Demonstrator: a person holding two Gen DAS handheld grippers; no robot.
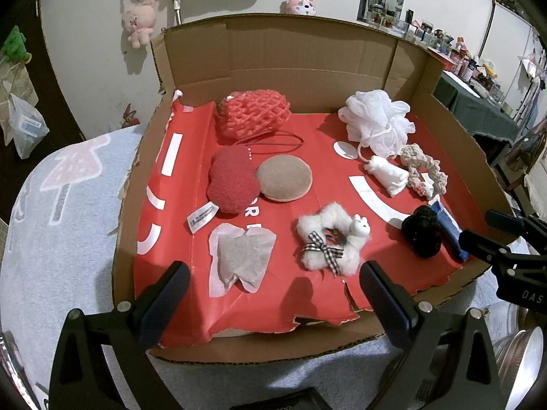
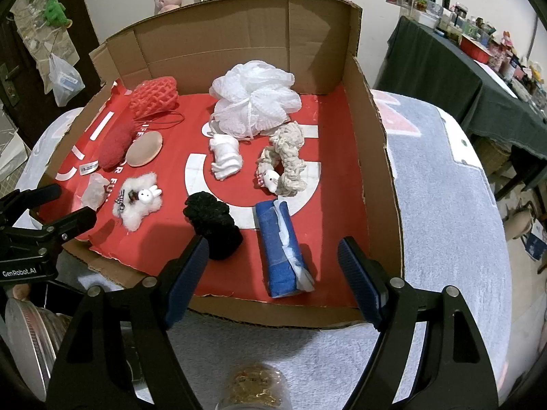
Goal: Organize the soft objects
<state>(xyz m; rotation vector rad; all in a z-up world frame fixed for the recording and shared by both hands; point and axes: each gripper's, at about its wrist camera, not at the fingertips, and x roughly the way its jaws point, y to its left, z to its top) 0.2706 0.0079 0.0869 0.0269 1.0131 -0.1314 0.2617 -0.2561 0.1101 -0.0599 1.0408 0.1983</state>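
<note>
A cut-open cardboard box (image 1: 307, 58) lined with red paper holds several soft things. On its left lie a red net sponge (image 1: 253, 116), a red plush heart (image 1: 232, 179), a tan round puff (image 1: 284, 177) and a white sachet (image 1: 241, 256). On the right lie a white mesh loofah (image 2: 254, 97), a white cloth bundle (image 2: 225, 157), a beige scrunchie (image 2: 285, 160), a fluffy white scrunchie with a bunny (image 1: 333, 239), a black scrunchie (image 2: 213, 223) and a blue rolled cloth (image 2: 280, 246). My left gripper (image 1: 273, 304) hangs open over the box's near edge. My right gripper (image 2: 273, 273) is open, with the blue roll's near end between its fingers, untouched.
The box sits on a pale blue towel (image 2: 444, 205) covering a table. Plush toys (image 1: 140, 22) hang on the wall behind. A dark-clothed table (image 2: 444, 68) crowded with small items stands at right. A metal bowl (image 1: 519, 358) is near my left gripper.
</note>
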